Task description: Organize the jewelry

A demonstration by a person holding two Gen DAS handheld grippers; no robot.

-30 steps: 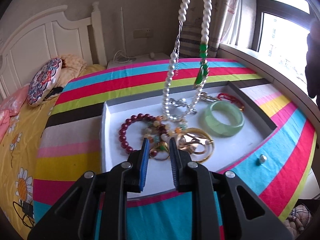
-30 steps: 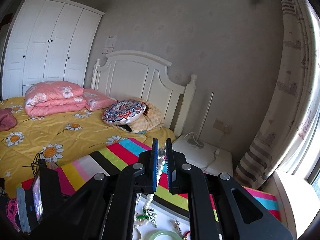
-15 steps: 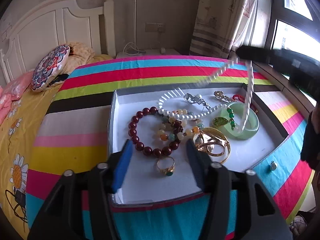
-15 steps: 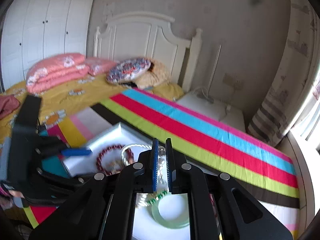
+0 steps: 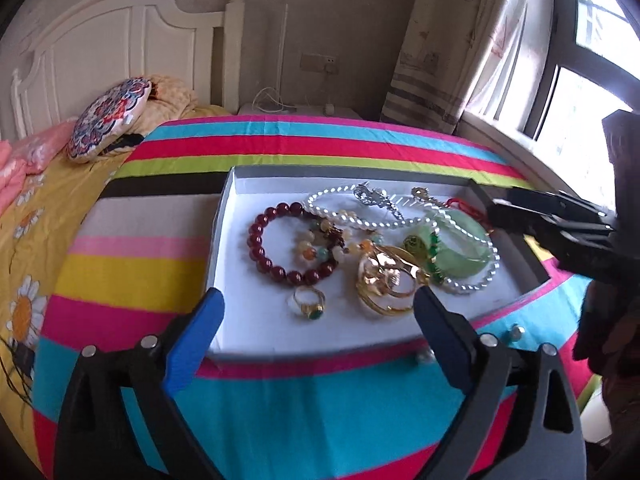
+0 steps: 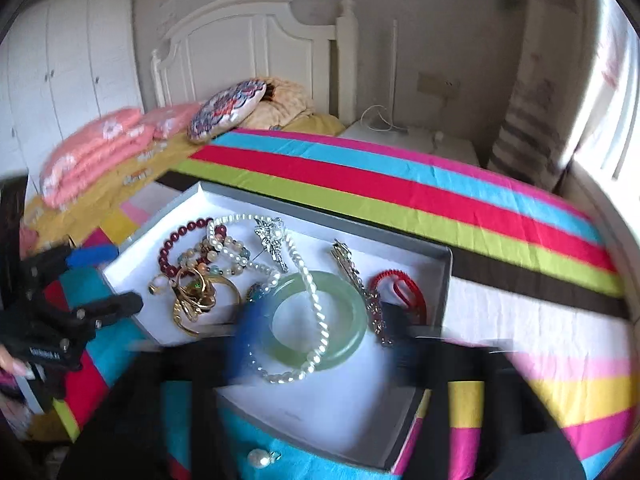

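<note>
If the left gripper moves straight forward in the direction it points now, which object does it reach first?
Probably the gold ring with the green stone, lying in the white tray between the open left gripper fingers; depth is uncertain.

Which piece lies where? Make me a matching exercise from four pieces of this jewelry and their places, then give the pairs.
Pieces
1. pearl necklace
2. dark red bead bracelet
3. gold ring with green stone
4. loose pearl drop

Places
A. outside the box, on the turquoise stripe of the striped cloth
B. draped across the green bangle
C. by itself on the box floor, by the near wall in the left wrist view
D. in the box, at its left end in the left wrist view

Pairs: 1-B, 2-D, 3-C, 4-A
</note>
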